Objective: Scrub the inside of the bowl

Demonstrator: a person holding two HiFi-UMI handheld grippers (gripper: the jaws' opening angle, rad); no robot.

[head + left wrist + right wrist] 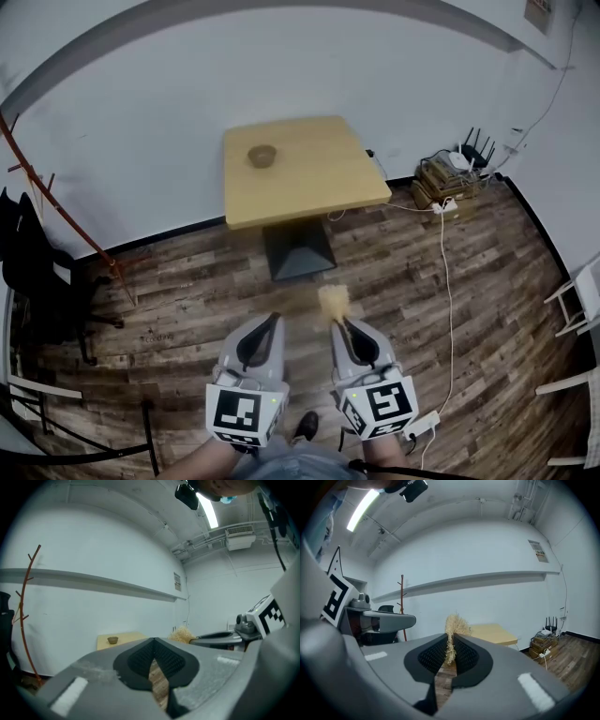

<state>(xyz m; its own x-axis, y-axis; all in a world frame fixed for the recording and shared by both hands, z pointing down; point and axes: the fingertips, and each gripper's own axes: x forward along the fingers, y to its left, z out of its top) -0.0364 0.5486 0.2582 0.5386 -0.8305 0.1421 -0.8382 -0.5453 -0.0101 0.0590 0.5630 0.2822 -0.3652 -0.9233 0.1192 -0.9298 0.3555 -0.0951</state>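
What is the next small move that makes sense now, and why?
Probably a step forward toward the table. The right hand-held gripper is shut on the straw scrubber, so the tool is ready, but the bowl stands on the table well ahead, across the wooden floor. The left hand-held gripper is shut and empty.

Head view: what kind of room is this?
Probably a sparse office or test room: wood-plank floor, bare white walls, one small table with a bowl, a router on boxes in the corner.
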